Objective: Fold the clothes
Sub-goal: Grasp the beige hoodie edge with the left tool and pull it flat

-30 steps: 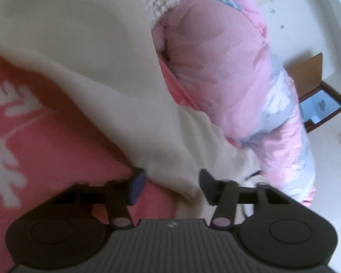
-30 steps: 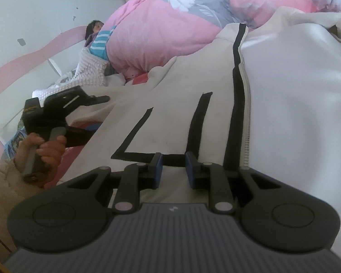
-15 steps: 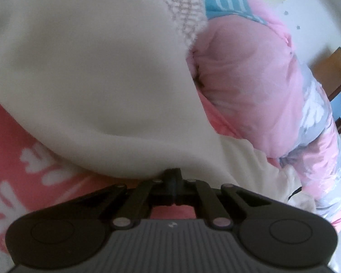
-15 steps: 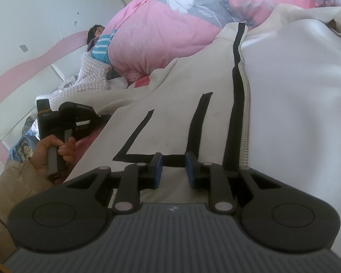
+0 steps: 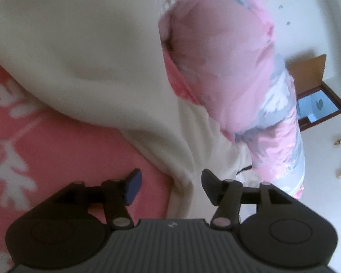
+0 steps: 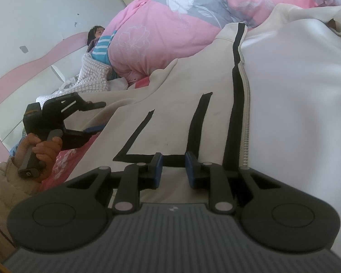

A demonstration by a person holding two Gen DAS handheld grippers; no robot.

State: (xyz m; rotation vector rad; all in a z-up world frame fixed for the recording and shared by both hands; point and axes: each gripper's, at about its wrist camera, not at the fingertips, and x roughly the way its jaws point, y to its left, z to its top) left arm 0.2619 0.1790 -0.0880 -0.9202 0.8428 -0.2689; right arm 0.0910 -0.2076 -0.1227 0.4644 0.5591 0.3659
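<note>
A cream zip jacket (image 6: 284, 91) with black stripes lies spread on the bed. My right gripper (image 6: 172, 168) rests low over its hem by the black stripe, open by a narrow gap with flat fabric showing between the pads. The jacket's cream sleeve (image 5: 91, 56) drapes over the pink patterned bedsheet (image 5: 68, 159). My left gripper (image 5: 170, 186) is open, and a fold of the sleeve lies between its fingers. In the right wrist view the left gripper (image 6: 102, 116) sits at the jacket's left edge, held by a hand (image 6: 43, 150).
A bulky pink and grey floral quilt (image 6: 159, 34) (image 5: 227, 68) lies along the far side of the jacket. A person (image 6: 95, 34) lies under it near the pink headboard (image 6: 22, 72). A cardboard box (image 5: 307, 72) stands on the floor beyond the bed.
The left gripper was open a second ago, shut half a second ago, and is open again now, drawn back from the sleeve. The right gripper has not moved.
</note>
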